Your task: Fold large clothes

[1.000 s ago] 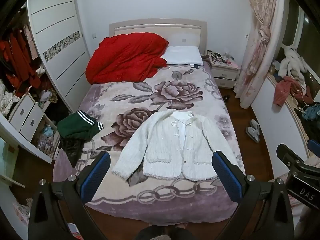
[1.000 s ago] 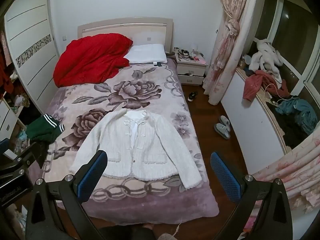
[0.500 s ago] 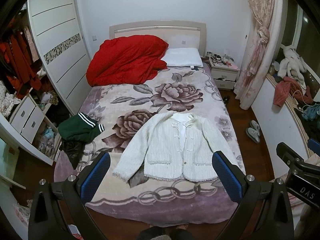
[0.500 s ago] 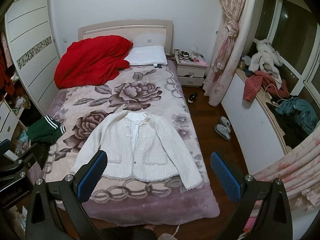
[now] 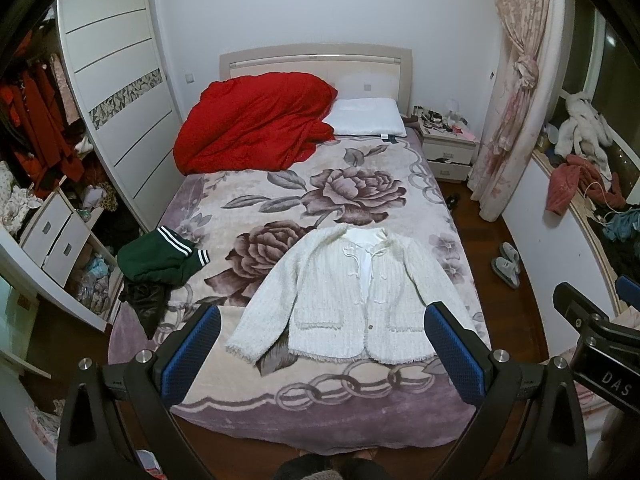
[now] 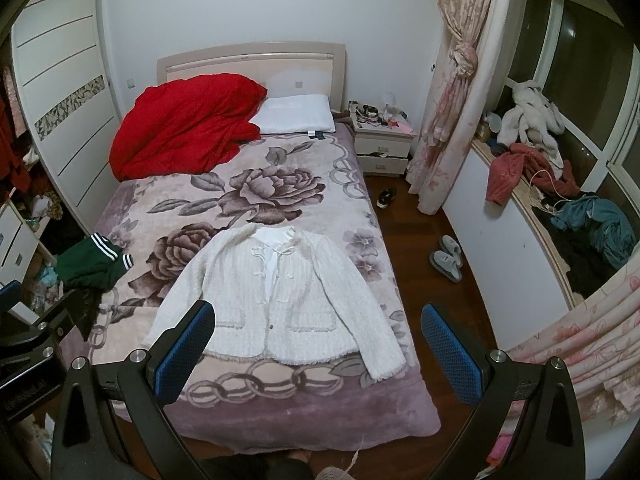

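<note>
The white cardigan (image 5: pixel 356 300) lies flat, front up, sleeves spread, on the near half of the bed (image 5: pixel 304 404), well below both tongs, left (image 5: pixel 320 354) and right (image 6: pixel 318 354), which hang spread and empty. It looks soft, thick and limp, light but likely to sag and drag on the plush blanket. A sleeve cuff or a hem corner seems the best place to pinch, one per side.

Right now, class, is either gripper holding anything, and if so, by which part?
Nothing is held. The left gripper and right gripper are both open and empty above the white cardigan.
</note>
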A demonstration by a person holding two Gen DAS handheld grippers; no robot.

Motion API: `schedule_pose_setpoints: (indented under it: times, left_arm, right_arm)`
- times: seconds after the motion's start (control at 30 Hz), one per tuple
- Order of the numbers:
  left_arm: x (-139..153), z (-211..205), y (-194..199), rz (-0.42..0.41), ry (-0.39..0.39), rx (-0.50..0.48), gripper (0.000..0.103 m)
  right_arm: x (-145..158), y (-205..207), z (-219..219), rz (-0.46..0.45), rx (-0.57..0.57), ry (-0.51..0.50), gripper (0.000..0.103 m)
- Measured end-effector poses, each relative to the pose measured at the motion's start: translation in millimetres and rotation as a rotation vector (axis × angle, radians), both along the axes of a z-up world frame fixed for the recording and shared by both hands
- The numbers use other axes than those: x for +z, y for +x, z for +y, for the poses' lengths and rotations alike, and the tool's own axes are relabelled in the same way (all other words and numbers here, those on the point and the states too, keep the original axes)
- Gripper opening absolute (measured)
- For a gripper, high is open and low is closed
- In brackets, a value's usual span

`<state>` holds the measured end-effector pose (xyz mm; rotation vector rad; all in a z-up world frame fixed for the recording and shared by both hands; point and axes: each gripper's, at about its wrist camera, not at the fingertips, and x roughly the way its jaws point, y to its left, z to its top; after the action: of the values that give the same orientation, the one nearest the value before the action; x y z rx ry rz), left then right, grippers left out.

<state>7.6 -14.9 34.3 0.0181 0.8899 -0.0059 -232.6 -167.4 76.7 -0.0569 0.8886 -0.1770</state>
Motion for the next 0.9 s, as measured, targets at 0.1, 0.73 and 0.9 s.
schedule_pose_setpoints:
  times: [0.1, 0.73, 0.9]
  left_arm:
    - [3.5, -0.5, 0.0, -0.002, 0.001, 0.000, 0.103]
    - [5.6, 2.2, -1.2, -0.009, -0.002, -0.001, 0.103]
    - [18.5, 2.9, 4.2, -0.015, -0.003, -0.003, 0.103]
  right_arm:
    - [5.5, 5.2, 4.1, -0.004, -0.001, 0.000, 0.103]
    - [11.9, 3.8, 3.3, -0.013, -0.002, 0.002, 0.103]
    - [7.6, 0.4, 2.5, -0.016, -0.001, 0.004, 0.103]
